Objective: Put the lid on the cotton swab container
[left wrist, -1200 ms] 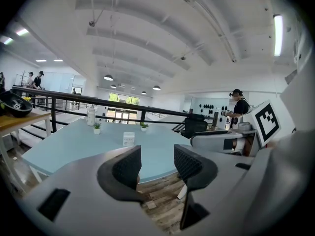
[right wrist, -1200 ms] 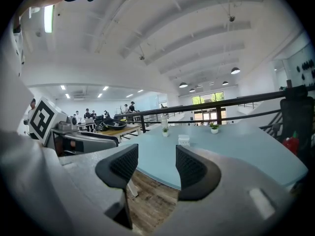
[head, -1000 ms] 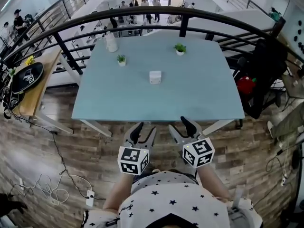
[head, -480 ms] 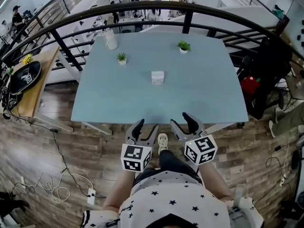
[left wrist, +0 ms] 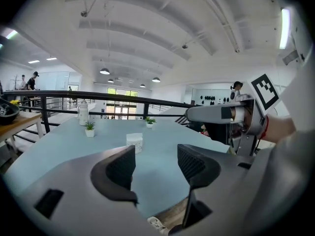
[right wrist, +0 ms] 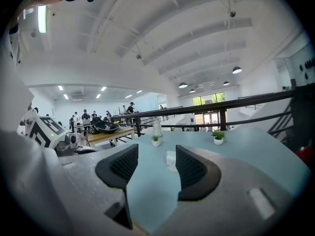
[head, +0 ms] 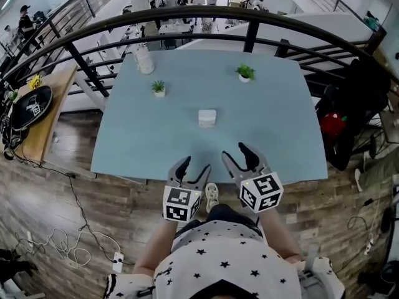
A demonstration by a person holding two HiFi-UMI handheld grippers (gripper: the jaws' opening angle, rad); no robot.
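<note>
Head view showed a smooth, pale blue rectangular counter (head: 262, 123) with a small white cotton swab container (head: 207, 118) standing near its middle, well apart from both tools. The container looked short and boxy with rounded corners; it was too small to tell whether a lid was on it. The left hand-held gripper (head: 192, 167) hovered over the near edge of the counter. Its black, ribbed pads were moving apart, with nothing between them. The right hand-held gripper (head: 238, 156) was beside it, its jaws apart and empty as well. Further back stood two green potted plants (head: 158, 88) in white pots and a pale bottle (head: 144, 59) at the far left corner. A dark round metal railing (head: 187, 18) curved behind the counter.
</note>
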